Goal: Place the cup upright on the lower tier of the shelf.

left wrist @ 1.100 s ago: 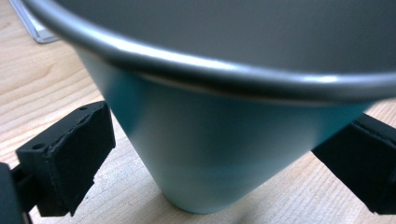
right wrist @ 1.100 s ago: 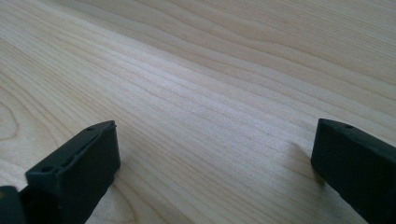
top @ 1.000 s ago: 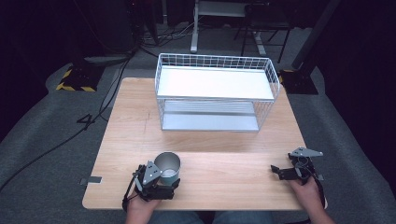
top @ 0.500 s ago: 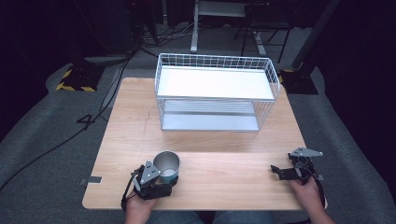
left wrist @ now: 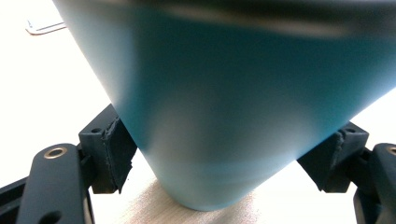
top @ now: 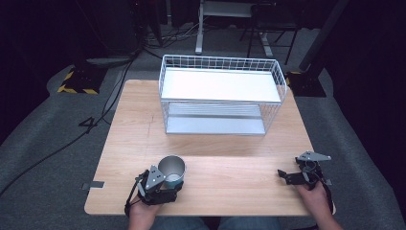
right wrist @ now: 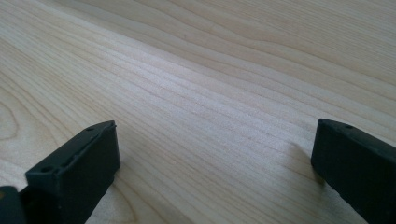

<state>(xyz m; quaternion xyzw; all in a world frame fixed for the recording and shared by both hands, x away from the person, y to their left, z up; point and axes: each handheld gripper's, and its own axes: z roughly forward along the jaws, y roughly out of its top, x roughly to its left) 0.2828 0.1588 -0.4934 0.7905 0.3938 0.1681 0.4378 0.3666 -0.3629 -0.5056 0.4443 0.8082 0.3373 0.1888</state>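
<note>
A teal metal cup (top: 171, 168) stands upright near the front left of the wooden table (top: 230, 148), its mouth facing up. My left gripper (top: 169, 184) is shut on its lower part from the near side. In the left gripper view the cup (left wrist: 233, 102) sits between the two black pads (left wrist: 116, 154), which press on its tapered base. My right gripper (top: 286, 176) rests at the front right of the table, held by a hand. In the right gripper view its jaws (right wrist: 215, 154) stand wide open over bare wood with nothing between them.
A white wire rack (top: 220, 86) with an upper and a lower shelf stands at the back middle of the table. Grey carpet, cables and a yellow-black striped block (top: 76, 82) lie beyond the table's far left edge.
The left gripper's jaws have closed in on the cup. The cup and both hands stay where they were.
</note>
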